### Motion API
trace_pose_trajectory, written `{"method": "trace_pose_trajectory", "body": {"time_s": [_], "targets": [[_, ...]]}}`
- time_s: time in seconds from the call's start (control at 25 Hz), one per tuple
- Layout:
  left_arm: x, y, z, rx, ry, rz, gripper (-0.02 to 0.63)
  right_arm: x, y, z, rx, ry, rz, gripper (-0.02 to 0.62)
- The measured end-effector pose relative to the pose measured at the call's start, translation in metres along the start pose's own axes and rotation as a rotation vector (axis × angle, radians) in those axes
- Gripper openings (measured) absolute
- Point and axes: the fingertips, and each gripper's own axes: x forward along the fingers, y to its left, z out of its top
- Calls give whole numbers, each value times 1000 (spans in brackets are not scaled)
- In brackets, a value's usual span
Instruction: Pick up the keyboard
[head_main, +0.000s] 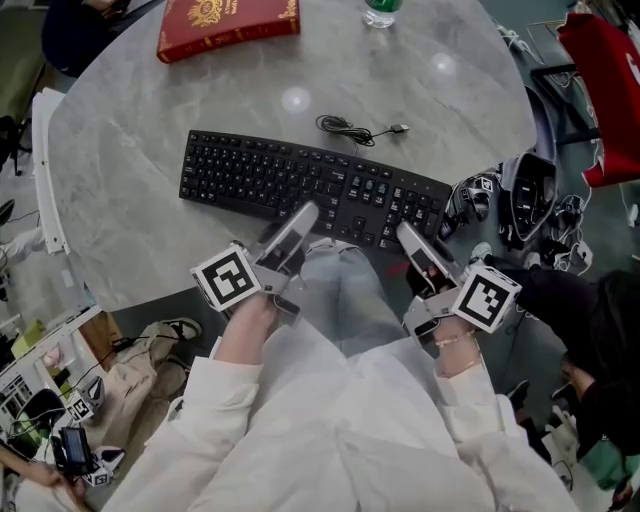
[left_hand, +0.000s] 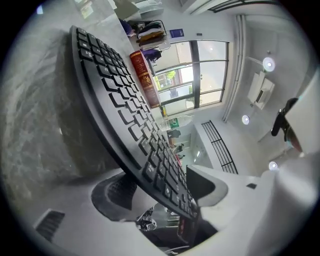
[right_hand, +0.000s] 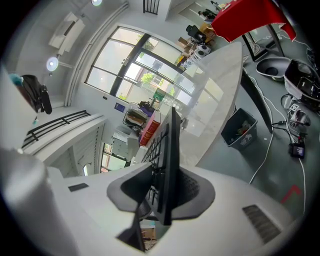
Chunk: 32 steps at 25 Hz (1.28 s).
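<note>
Round grey marble table (head_main: 120, 140): carries the long black keyboard (head_main: 300, 185), which lies flat with its near long edge at the table's near rim.

Right hand-held gripper (head_main: 412, 240): narrowed onto that edge by the number pad, a pad on each face.

Left hand-held gripper (head_main: 300, 222): jaws apart, straddling the edge near mid-length, upper pad seemingly just off the keys.

Judgement: seat the left deeper and close it firmly. Then raise both ends together and level, or the board twists.
</note>
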Motion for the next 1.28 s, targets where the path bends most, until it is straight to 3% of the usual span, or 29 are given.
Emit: {"method": "trace_pose_trajectory", "body": {"time_s": [0.16, 0.36, 1.28], "targets": [[1, -1, 2, -20, 9, 2, 299, -1, 3, 2, -7, 0, 5, 130], [0, 8, 2, -45, 11, 27, 198, 1, 4, 2, -21, -1, 4, 131], [-6, -4, 5, 75, -9, 3, 169, -1, 11, 1, -81, -5, 41, 133]]}}
